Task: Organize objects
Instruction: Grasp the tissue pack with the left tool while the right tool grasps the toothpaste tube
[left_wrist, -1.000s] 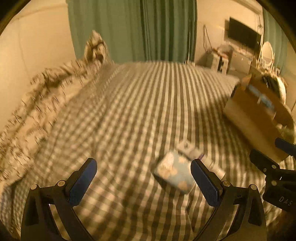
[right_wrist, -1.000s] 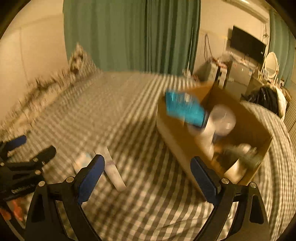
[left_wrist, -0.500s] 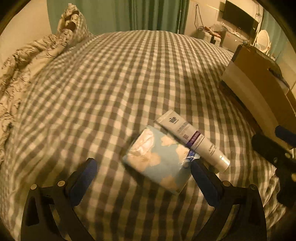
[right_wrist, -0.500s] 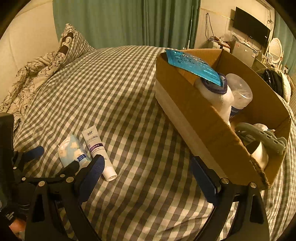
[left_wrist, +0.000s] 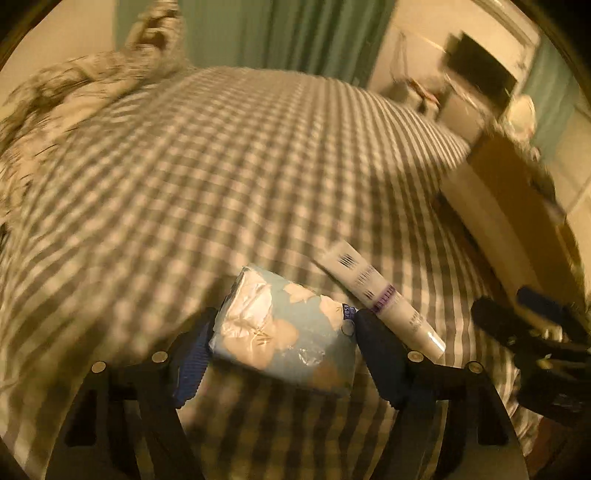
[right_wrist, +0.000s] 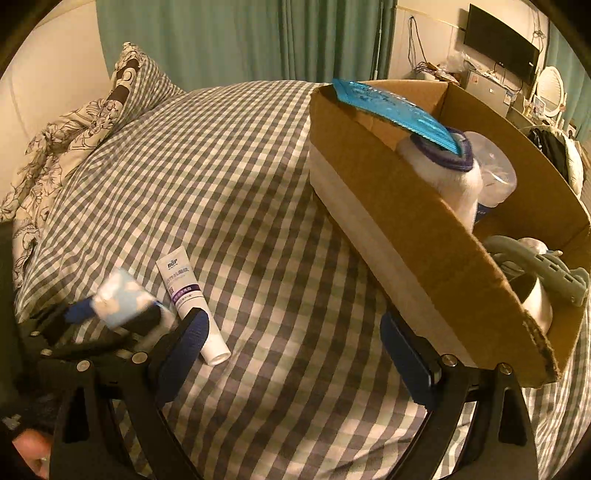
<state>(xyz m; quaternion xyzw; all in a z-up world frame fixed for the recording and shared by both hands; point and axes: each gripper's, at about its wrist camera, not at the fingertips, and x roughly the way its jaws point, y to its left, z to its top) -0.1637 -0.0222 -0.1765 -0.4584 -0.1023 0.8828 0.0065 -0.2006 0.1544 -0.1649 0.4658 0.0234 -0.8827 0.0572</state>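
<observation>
- Left wrist view: your left gripper (left_wrist: 282, 343) has its blue-padded fingers (left_wrist: 192, 354) closed in on either side of the tissue pack (left_wrist: 284, 332), which looks gripped. I can't tell from this blurred view whether the pack is clear of the bed (left_wrist: 221, 166) or resting on it.
- The pack is a soft, pillowy rectangle in crinkly, glossy pale-blue film with cream flower prints. It will likely squash under pressure.
- Just to its right lies the cream tube (left_wrist: 380, 299), a smooth white plastic tube with a purple band, its flat cap toward you. It touches or nearly touches the right finger.
- At far right stands the cardboard box (left_wrist: 509, 206), smeared by motion. Your right gripper (left_wrist: 532, 314) shows at the right edge.
- Right wrist view: your right gripper (right_wrist: 293, 354) has its fingers (right_wrist: 184, 343) spread wide and holds nothing. It hangs over the checked bedcover between the tube and the box.
- The cardboard box (right_wrist: 406, 221) is plain corrugated card with a raw, frayed near corner. It already holds a blue foil packet (right_wrist: 391, 107), a white bottle (right_wrist: 450, 177) with a purple band, a clear plastic container (right_wrist: 495, 173) and a grey plastic item (right_wrist: 546, 269).
- At near left, the tissue pack (right_wrist: 122, 299) sits between the fingers of the left gripper (right_wrist: 118, 314), with the cream tube (right_wrist: 192, 295) beside it on the bed (right_wrist: 221, 166).
- My judgement: most of the sorting is done. The pack and the tube are the last loose things.
</observation>
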